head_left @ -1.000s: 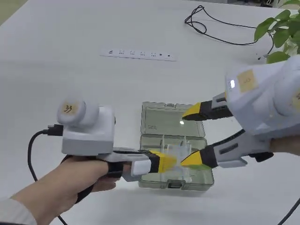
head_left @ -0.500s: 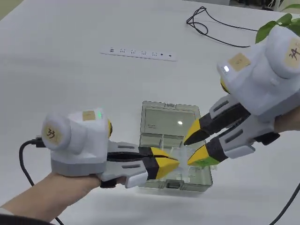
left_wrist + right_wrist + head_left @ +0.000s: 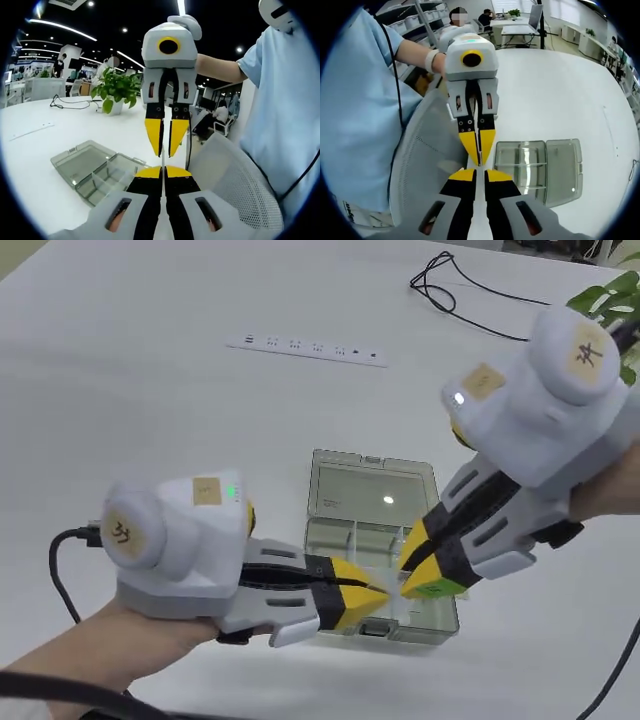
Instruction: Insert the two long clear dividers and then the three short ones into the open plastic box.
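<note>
The open clear greenish plastic box [image 3: 345,472] lies on the white table, lid flat on the far side, with dividers standing in its base [image 3: 540,170]. Just above its near half, my left gripper [image 3: 372,590] and right gripper [image 3: 408,576] meet tip to tip. A thin clear divider [image 3: 162,161] shows edge-on between them. In the left gripper view my left gripper [image 3: 163,171] is shut on one end of it. In the right gripper view my right gripper [image 3: 475,174] has its jaws closed against the other end.
A white power strip [image 3: 305,347] lies on the far side of the table, with a black cable [image 3: 470,300] and a potted plant [image 3: 610,295] at the back right. A black lead [image 3: 60,570] trails from my left gripper. A mesh chair [image 3: 230,185] stands near the table.
The right gripper's jaws, wide apart a second ago, have closed as it swung down and left to meet the left gripper's tips. The left gripper rolled and shifted slightly right.
</note>
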Demonstrator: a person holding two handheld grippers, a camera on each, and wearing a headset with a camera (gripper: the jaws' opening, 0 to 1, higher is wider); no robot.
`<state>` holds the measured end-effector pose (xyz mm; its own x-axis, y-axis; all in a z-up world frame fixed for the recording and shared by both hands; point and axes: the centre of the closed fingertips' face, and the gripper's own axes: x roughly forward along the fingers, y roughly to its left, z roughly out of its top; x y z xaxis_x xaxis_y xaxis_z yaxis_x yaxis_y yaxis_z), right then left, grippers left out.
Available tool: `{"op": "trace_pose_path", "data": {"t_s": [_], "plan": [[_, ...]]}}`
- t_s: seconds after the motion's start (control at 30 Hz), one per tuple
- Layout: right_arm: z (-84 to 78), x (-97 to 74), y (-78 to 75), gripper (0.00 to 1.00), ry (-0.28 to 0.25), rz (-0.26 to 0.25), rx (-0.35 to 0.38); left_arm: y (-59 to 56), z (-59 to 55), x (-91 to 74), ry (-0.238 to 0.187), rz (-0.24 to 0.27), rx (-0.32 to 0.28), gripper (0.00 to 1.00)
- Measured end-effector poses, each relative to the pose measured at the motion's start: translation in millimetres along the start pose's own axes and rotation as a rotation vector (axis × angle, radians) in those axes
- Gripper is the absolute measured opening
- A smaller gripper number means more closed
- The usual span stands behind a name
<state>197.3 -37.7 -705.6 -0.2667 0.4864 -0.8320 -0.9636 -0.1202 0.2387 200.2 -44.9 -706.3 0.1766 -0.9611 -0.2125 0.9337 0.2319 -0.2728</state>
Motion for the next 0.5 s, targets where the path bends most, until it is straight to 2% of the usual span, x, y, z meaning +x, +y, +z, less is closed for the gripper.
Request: {"op": "trace_pose_path", "data": {"t_s": [0.27, 0.5], "plan": [[-2.6, -0.1, 3.8, 0.02, 0.024, 0.021, -0.027, -3.0, -0.2, 4.1, 0.009, -0.014, 0.012, 0.00], [-3.9, 1.1, 2.5, 0.02, 0.076, -0.009, -0.050, -1.3, -2.2, 6.7, 0.027, -0.007, 0.010, 0.00]]}}
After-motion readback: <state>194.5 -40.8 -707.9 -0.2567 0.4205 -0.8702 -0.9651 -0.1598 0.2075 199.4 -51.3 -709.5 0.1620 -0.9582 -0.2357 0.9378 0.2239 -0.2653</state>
